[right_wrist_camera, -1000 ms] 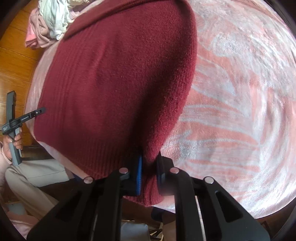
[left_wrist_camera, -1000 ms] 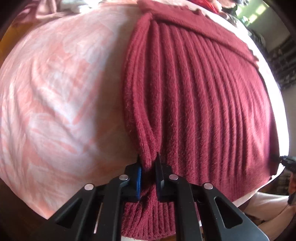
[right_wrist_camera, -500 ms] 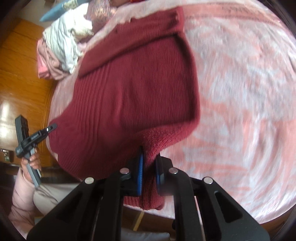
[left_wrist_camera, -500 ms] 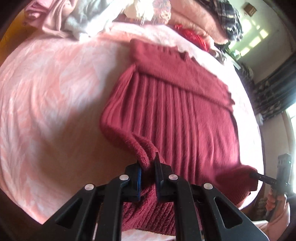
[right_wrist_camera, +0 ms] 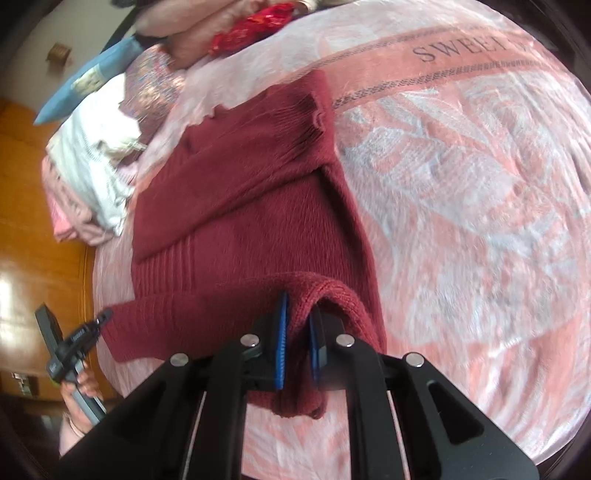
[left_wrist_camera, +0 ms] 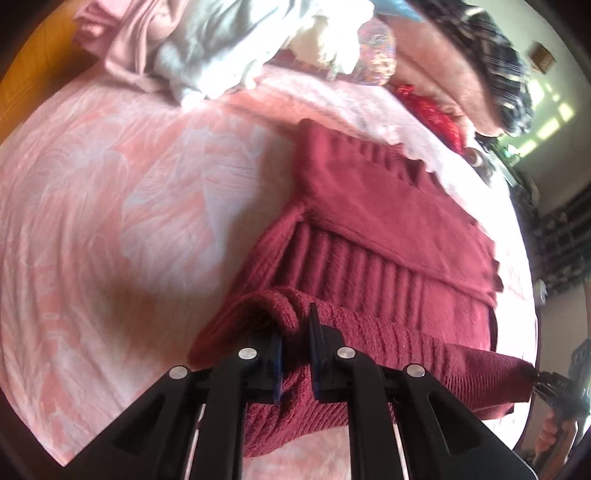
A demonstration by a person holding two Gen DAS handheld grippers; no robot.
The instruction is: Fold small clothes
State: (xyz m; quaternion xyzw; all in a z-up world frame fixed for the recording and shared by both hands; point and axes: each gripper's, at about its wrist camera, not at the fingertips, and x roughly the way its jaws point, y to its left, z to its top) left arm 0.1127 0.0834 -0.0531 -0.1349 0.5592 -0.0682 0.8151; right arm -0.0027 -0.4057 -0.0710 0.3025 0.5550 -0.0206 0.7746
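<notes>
A dark red ribbed knit sweater point(left_wrist_camera: 384, 221) lies on a pink patterned bedspread point(left_wrist_camera: 110, 206), sleeves folded across its chest. My left gripper point(left_wrist_camera: 295, 325) is shut on the hem's left corner. My right gripper point(right_wrist_camera: 297, 314) is shut on the hem's right corner of the sweater point(right_wrist_camera: 240, 206). Both hold the hem lifted above the sweater's body, stretched between them. The left gripper also shows in the right wrist view point(right_wrist_camera: 99, 317), and the right gripper shows in the left wrist view point(left_wrist_camera: 543, 378).
A heap of pink, white and grey clothes point(left_wrist_camera: 207, 48) lies at the far edge of the bed. A red item point(right_wrist_camera: 255, 26), pillows and a plaid cloth point(left_wrist_camera: 491, 55) lie beyond the sweater. Wooden floor point(right_wrist_camera: 29, 221) borders the bed point(right_wrist_camera: 480, 184) on the left.
Both grippers have lifted the sweater's hem and carried it up and forward over the body toward the collar. The lower part now hangs folded over.
</notes>
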